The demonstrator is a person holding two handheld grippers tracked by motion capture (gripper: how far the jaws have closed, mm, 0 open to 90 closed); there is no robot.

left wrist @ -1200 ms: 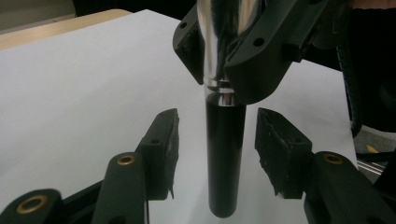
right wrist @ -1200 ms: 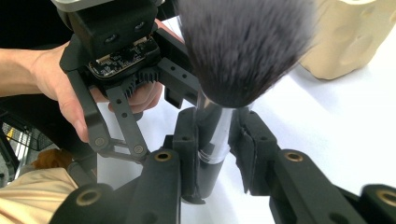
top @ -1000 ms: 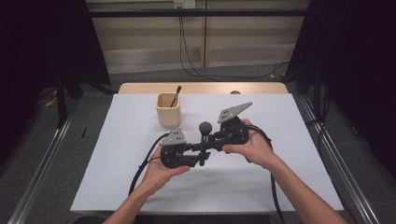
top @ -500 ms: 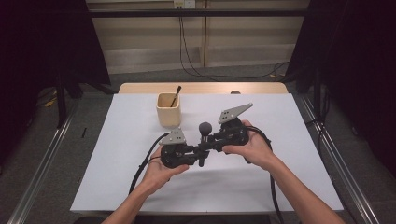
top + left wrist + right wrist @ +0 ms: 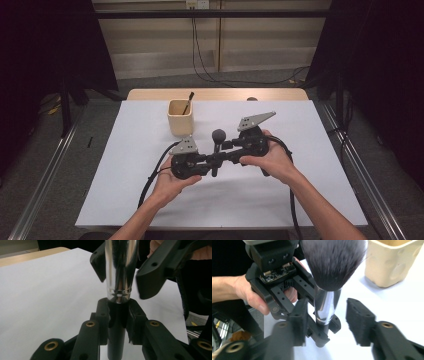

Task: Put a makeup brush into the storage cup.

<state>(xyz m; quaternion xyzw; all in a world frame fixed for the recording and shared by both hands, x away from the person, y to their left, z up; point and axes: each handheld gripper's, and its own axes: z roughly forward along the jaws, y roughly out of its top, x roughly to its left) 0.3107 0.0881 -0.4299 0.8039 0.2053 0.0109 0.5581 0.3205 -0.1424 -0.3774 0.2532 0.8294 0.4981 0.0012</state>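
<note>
While L gripper (image 5: pixel 117 320) fingers (image 5: pixel 101 315) clamp the black handle of the makeup brush (image 5: pixel 329 290), R gripper (image 5: pixel 327 322) fingers (image 5: pixel 299 315) have just been opening, w/ chrome ferrule between, untouched. Brush stands upright, bristles up, above the table (image 5: pixel 125 165) centre, near the beige cup (image 5: pixel 180 117).

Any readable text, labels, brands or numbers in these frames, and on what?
None can be read.
Circuit board on the left gripper: tiny marks, too blurred to read.
Makeup brush, beige cup, white table cover: no print visible.
Wall outlet: too small to tell.
</note>
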